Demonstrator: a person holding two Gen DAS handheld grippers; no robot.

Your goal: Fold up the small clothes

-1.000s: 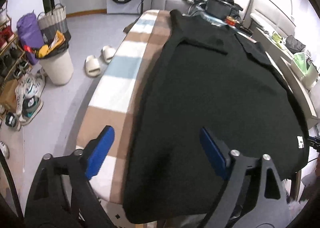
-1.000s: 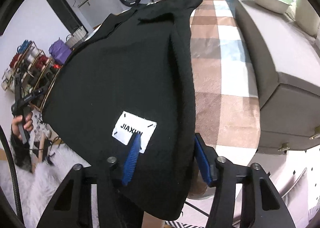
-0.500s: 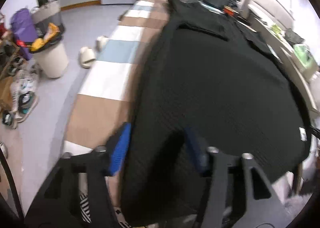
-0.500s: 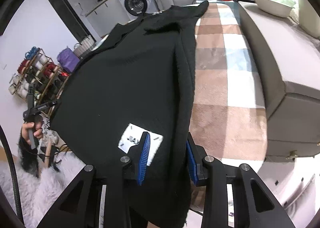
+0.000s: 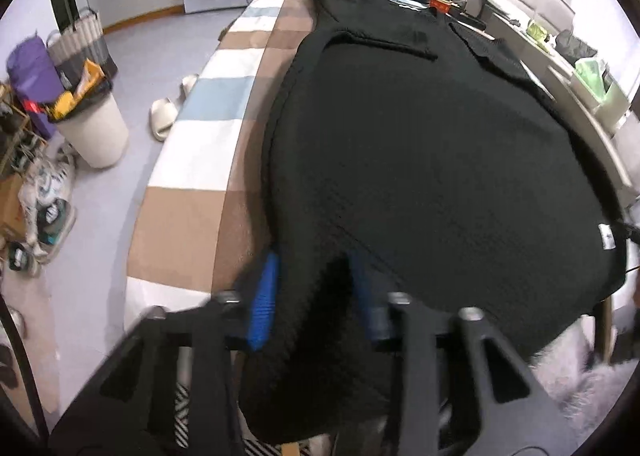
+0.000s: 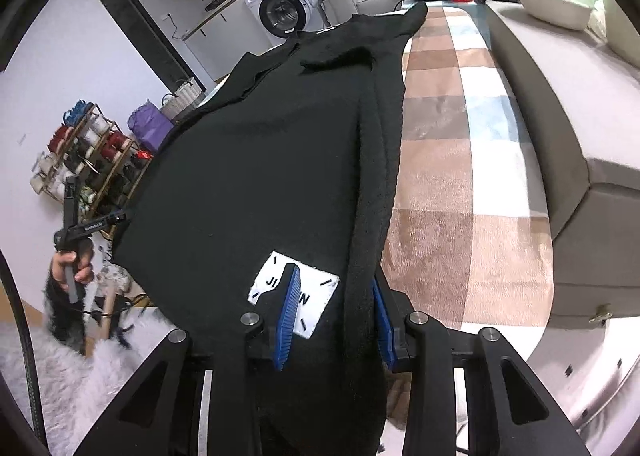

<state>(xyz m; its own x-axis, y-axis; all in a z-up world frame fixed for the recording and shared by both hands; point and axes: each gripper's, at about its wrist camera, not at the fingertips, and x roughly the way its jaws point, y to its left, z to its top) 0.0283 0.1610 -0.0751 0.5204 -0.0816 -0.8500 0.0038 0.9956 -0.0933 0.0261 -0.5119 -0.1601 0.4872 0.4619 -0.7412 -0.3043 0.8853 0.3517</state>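
Both our claws have just been closing: left claw (image 5: 312,296) and right claw (image 6: 334,316) each pinch the black knitted garment's (image 5: 420,160) near hem.

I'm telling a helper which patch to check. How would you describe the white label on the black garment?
Find the checked brown, white and blue blanket on the long table, with the black garment spread over it. Follow the garment to its near hem, where the right gripper pinches the edge. The white label is a rectangular patch with black letters, the only white on it.
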